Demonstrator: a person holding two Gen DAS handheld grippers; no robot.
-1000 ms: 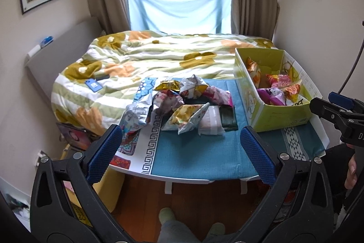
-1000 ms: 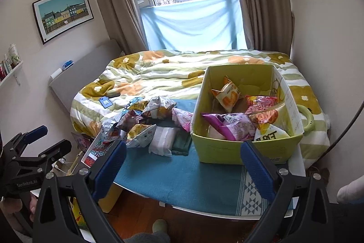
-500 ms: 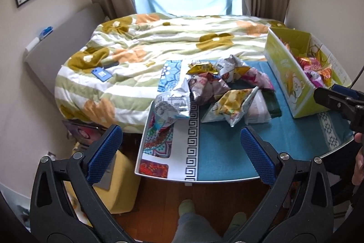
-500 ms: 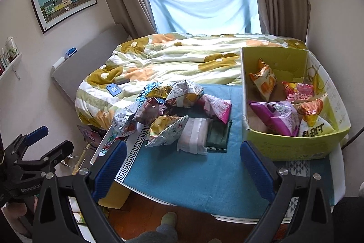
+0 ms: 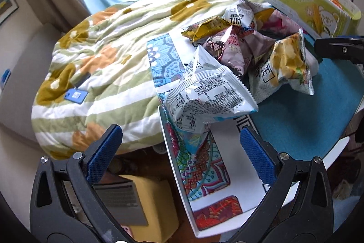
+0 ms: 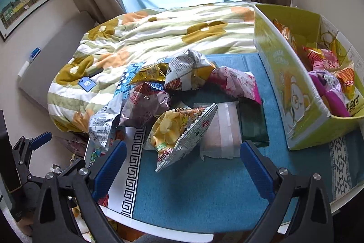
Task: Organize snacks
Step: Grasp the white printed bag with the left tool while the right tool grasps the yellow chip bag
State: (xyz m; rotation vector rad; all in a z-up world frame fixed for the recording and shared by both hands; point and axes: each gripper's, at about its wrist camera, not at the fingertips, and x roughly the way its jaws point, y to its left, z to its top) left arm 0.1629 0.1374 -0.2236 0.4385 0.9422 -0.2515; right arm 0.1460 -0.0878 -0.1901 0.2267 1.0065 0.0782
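Observation:
A heap of snack bags lies on a blue-clothed table (image 6: 204, 193). Nearest in the left wrist view is a silver-white bag (image 5: 204, 97), with a pink monkey bag (image 5: 229, 49) and a yellow chips bag (image 5: 286, 65) behind it. My left gripper (image 5: 179, 152) is open just short of the silver-white bag, holding nothing. My right gripper (image 6: 179, 161) is open too, with the yellow chips bag (image 6: 179, 131) and a white packet (image 6: 220, 131) just beyond its fingers. A yellow-green box (image 6: 293, 88) at the right holds several snack bags.
A bed with a flowered quilt (image 6: 159, 38) lies behind the table, a blue card (image 6: 86, 83) on it. A laptop on a yellow stool (image 5: 127, 202) stands below the table's left edge. A dark green packet (image 6: 252, 122) lies by the box.
Both grippers have moved forward and down toward the snack heap; the left one has closed in on the silver-white bag at the table's left edge. Both stay open.

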